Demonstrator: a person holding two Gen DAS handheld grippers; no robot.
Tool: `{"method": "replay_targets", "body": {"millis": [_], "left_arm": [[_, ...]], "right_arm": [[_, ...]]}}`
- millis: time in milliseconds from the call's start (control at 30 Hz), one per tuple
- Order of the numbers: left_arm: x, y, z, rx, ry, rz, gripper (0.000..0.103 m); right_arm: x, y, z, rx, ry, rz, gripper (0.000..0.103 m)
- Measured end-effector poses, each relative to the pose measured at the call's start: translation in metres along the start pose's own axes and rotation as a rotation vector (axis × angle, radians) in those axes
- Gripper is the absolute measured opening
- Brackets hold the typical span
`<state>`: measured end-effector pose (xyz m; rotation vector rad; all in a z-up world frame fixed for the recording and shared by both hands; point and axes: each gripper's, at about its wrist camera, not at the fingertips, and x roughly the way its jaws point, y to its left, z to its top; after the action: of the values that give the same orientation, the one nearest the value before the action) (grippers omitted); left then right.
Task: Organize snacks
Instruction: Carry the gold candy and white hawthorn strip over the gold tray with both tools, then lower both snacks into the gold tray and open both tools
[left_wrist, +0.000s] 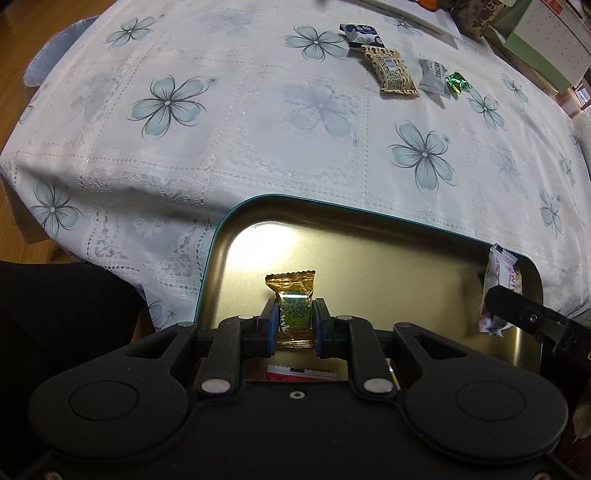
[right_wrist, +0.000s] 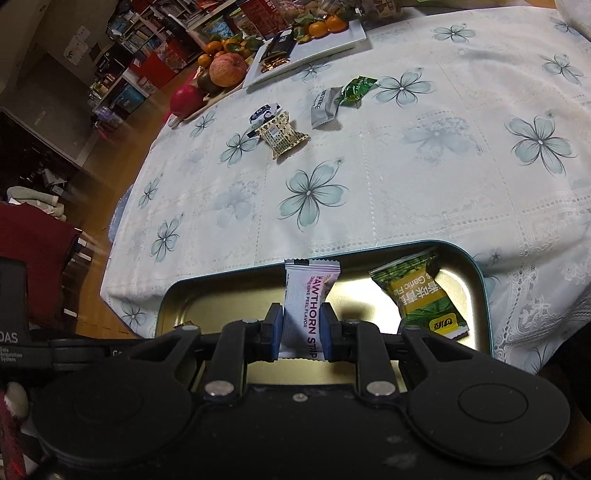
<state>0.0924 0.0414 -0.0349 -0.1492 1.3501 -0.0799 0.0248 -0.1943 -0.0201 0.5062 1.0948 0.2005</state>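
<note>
Gripping a gold candy packet (left_wrist: 291, 310) in the left gripper (left_wrist: 294, 320) and a Hawthorn strip packet (right_wrist: 304, 306) in the right gripper (right_wrist: 302, 329), both clamped nearly closed, hovering over the metal tin (left_wrist: 369, 236); 4 snacks (left_wrist: 391, 70) lying well apart on the floral tablecloth (left_wrist: 258, 129).

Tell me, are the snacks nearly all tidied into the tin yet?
Halfway. The green garlic pea packet already lies in the tin tray. The left gripper holds a gold candy and the right gripper a hawthorn strip over it. Four snacks wait on the tablecloth.
</note>
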Motion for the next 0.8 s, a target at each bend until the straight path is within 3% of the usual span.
{"method": "replay_targets", "body": {"millis": [467, 800], "left_arm": [[0.003, -0.002, 0.004, -0.015, -0.019, -0.003, 0.027], [0.005, -0.015, -0.002, 0.046, -0.030, 0.031, 0.027]], "right_arm": [[0.010, 0.007, 0.000, -0.035, 0.007, -0.041, 0.023], [0.017, 0.008, -0.002, -0.092, 0.010, -0.148, 0.023]]}}
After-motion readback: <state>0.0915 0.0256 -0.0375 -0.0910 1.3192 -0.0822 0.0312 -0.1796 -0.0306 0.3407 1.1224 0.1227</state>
